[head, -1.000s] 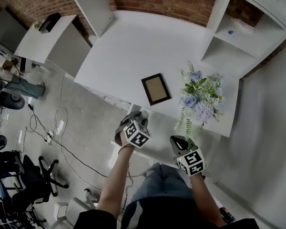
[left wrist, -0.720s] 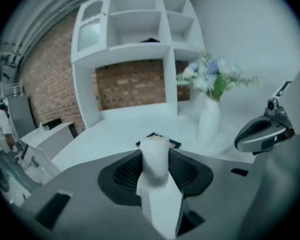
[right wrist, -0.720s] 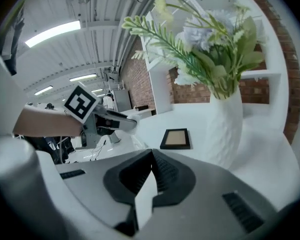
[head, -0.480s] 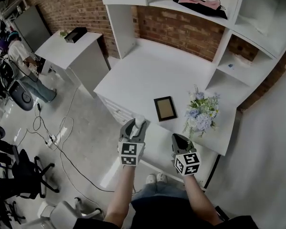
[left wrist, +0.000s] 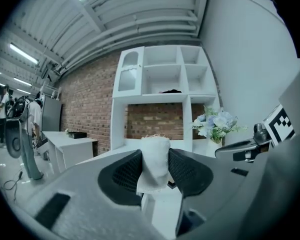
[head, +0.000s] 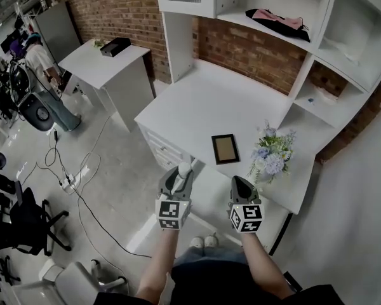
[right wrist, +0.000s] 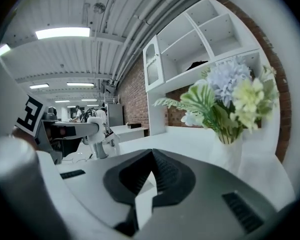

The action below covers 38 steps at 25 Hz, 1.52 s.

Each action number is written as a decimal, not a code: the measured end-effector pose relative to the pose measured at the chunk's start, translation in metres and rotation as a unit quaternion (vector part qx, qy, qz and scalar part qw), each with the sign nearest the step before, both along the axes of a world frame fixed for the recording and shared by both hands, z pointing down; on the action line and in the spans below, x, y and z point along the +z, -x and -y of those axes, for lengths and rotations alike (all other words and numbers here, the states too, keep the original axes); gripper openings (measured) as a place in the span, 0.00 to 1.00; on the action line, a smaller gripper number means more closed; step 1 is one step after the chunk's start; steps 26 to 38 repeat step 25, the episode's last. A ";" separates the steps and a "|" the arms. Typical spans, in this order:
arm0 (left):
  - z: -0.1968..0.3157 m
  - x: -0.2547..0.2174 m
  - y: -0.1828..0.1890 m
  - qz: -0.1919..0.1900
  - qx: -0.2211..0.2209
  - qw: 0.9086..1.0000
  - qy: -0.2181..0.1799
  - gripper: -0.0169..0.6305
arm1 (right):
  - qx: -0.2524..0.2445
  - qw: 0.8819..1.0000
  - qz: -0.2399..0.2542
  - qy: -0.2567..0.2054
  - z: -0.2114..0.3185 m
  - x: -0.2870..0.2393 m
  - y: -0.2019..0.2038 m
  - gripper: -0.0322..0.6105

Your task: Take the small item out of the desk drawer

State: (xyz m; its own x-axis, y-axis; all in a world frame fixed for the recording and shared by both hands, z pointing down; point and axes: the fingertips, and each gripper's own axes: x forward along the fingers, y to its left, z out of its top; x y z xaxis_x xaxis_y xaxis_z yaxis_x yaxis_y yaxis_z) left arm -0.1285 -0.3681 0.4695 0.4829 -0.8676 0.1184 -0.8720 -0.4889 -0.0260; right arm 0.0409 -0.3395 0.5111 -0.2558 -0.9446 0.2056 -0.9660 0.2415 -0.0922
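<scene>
L gripper [head: 177, 178]: fingers [left wrist: 121, 173] clamped on the small item [left wrist: 155, 160], a white cloth-like roll standing upright btwn the pads, its top poking above them. R gripper [head: 239, 186]: fingers [right wrist: 166, 173] closed tip to tip, nothing btwn them.

Ref point is the picture frame [head: 225, 149], lying flat on the white tabletop [head: 203, 100]. L gripper is on the person's side of the frame & to its left, about at the tabletop's front edge, so the small item is up in the air, not in the desk. Drawer fronts [head: 164, 151] are left of the frame on the desk's face; too small in head view to say whether any is open. R gripper is on the person's side of the frame, a bit to its right. Flower bunch [head: 271, 155] stands just right of the frame. Dark & pink cloth [head: 277, 19] lies on a shelf well behind the frame. Side table [head: 98, 65] w/ a black box [head: 115, 46] stands far left of the frame.
</scene>
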 end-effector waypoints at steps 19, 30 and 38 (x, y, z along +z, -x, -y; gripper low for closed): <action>-0.006 -0.002 -0.002 -0.005 0.011 1.000 0.005 0.28 | 0.009 1.000 -0.003 -0.001 -0.008 -0.002 -0.001 0.05; -0.003 -0.002 -0.001 -0.005 0.010 1.000 0.008 0.28 | 0.010 1.000 -0.005 0.002 -0.006 -0.001 -0.002 0.05; -0.003 -0.002 -0.001 -0.005 0.010 1.000 0.008 0.28 | 0.010 1.000 -0.005 0.002 -0.006 -0.001 -0.002 0.05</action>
